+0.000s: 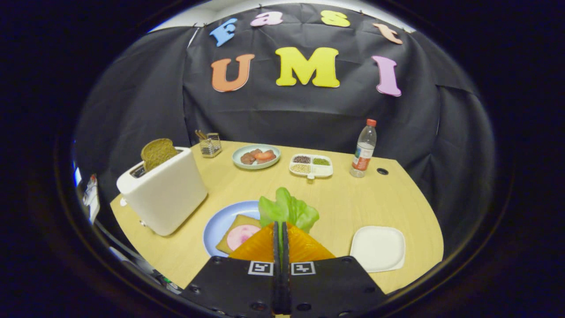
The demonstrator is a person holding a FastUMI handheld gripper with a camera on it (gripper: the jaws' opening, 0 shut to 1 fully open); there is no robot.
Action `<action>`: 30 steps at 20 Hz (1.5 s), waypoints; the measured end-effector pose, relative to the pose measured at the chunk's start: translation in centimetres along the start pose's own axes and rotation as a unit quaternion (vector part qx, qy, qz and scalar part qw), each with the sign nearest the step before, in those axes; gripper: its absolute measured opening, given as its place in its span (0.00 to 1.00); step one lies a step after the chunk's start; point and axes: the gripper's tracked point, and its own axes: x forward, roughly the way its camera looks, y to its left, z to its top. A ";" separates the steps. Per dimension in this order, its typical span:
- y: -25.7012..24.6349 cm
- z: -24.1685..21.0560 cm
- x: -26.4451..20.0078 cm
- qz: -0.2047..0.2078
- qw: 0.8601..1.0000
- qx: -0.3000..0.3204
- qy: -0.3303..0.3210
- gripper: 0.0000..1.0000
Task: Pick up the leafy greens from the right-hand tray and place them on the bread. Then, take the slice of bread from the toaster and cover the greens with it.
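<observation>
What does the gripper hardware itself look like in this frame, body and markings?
The gripper has a broad black body split into two flat plates, each with round screw holes near its corners. One square black-and-white fiducial tag sits on each plate, flanking the centre seam. Two narrow fingers run forward side by side from that seam. No cables are visible.

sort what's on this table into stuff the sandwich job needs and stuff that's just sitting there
Job:
- claw, shut on green leafy lettuce
- bread slice with pink ham on blue plate
- brown toast in white toaster
- empty white square tray

Lying about:
- green plate of meat
- white divided seasoning dish
- clear red-capped bottle
- small glass holder
</observation>
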 end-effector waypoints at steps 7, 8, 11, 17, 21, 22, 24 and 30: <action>2.4 -1.3 2.1 0.005 0.999 -0.033 0.031 0.00; 2.8 -1.5 2.3 0.006 0.999 -0.033 0.034 0.00; 4.0 -1.5 2.9 0.013 0.999 -0.034 0.037 0.00; 7.0 -0.9 3.9 0.045 0.999 -0.006 0.029 0.08; 8.1 -1.4 4.7 0.051 0.998 0.003 0.033 0.08; 8.4 -1.3 4.7 0.053 0.998 0.005 0.031 0.08; 8.6 -1.2 4.7 0.054 0.998 0.003 0.026 0.10; 8.8 1.2 1.8 0.038 0.996 0.055 -0.063 0.64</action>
